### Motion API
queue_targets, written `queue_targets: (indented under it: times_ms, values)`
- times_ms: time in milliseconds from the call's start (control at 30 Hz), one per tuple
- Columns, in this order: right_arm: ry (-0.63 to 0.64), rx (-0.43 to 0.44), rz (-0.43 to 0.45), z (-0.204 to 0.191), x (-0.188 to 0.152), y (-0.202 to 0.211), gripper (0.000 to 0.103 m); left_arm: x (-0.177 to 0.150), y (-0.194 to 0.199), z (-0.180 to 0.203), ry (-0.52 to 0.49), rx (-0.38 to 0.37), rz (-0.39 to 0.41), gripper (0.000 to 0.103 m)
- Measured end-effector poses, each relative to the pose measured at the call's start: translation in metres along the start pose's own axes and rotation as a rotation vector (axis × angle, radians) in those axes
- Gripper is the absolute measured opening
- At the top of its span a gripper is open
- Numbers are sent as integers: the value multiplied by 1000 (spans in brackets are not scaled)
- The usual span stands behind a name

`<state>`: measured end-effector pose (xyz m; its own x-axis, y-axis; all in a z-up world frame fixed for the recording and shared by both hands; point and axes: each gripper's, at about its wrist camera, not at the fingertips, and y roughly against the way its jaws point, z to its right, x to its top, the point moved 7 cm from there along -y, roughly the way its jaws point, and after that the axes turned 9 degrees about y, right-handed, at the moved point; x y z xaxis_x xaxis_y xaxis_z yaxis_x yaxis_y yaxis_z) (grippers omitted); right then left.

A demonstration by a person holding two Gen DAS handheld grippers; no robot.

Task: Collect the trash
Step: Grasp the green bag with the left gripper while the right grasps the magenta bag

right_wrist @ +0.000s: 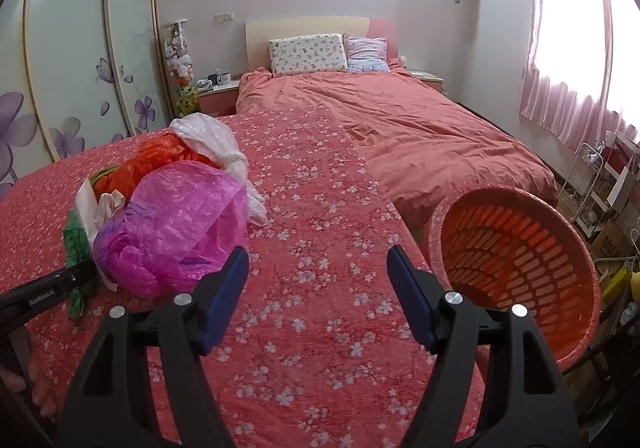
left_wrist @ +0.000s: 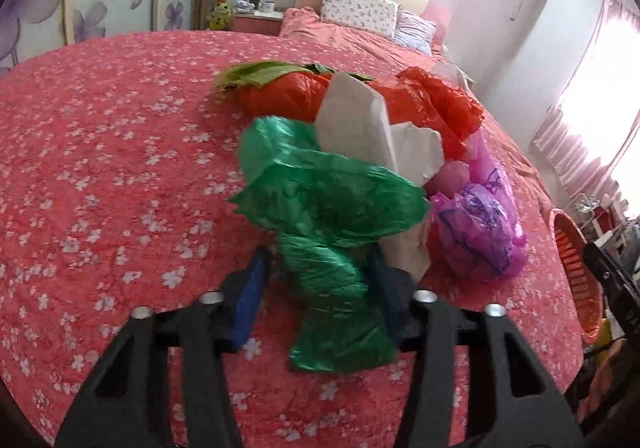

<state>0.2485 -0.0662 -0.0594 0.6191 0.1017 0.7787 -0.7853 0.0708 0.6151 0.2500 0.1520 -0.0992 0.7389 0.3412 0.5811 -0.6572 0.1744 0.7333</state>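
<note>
A heap of trash lies on the flowered red bedspread [left_wrist: 100,168]: a crumpled green plastic bag [left_wrist: 332,204], white paper [left_wrist: 360,120], an orange bag [left_wrist: 432,104] and a pink-purple bag [left_wrist: 480,232]. My left gripper [left_wrist: 320,284] straddles the green bag's lower end. The right pad lies against it and the left pad stands a narrow gap off. In the right wrist view the pink bag [right_wrist: 184,224] lies just left of my right gripper [right_wrist: 316,288], which is wide open over bare bedspread and holds nothing. An orange slatted basket [right_wrist: 520,268] stands at the bed's right edge.
A white plastic bag [right_wrist: 212,140] tops the heap's far side, and green leaves [left_wrist: 260,72] lie behind the orange bag. Pillows [right_wrist: 308,54] and a pink quilt [right_wrist: 420,128] fill the far bed. Wardrobe doors stand left; a curtained window and a wire rack [right_wrist: 592,176] stand right.
</note>
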Motion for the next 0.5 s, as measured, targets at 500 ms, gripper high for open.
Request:
queue_targets:
  times_ms: [500]
  values:
    - [39, 121, 9, -63, 19, -8, 69, 18, 32, -47, 45, 79, 99, 33]
